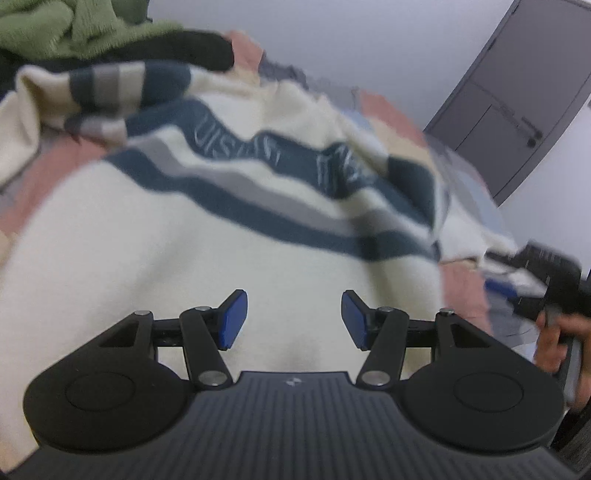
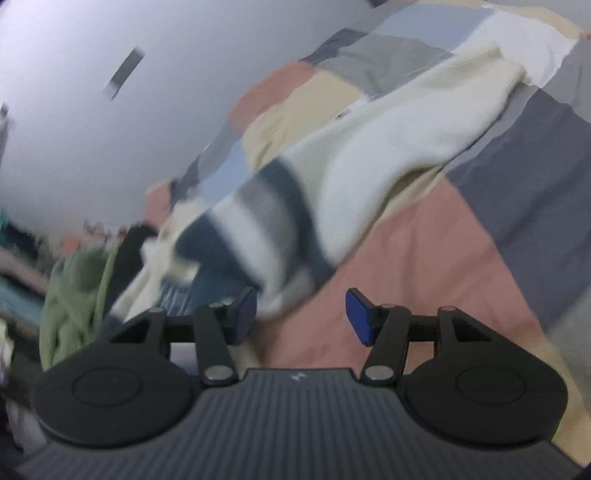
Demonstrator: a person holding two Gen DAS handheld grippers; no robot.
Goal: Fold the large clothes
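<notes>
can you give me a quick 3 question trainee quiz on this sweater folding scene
1. True or false: the left claw is clamped on the cream striped sweater.
2. What lies under the sweater: A) patchwork bedspread B) bare wooden floor C) glass table?
3. What colour is the crumpled garment beyond the sweater's collar?

Key: 1 false, its jaws stand apart with nothing between; 2 A; 3 green.

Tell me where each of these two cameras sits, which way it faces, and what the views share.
Left wrist: on the left gripper, open, angled down over the cream striped sweater; a hand shows at right.
Right wrist: on the right gripper, open, angled down over the sweater's sleeve and patchwork bedspread.
Shared: the sweater, bedspread, green garment.
</notes>
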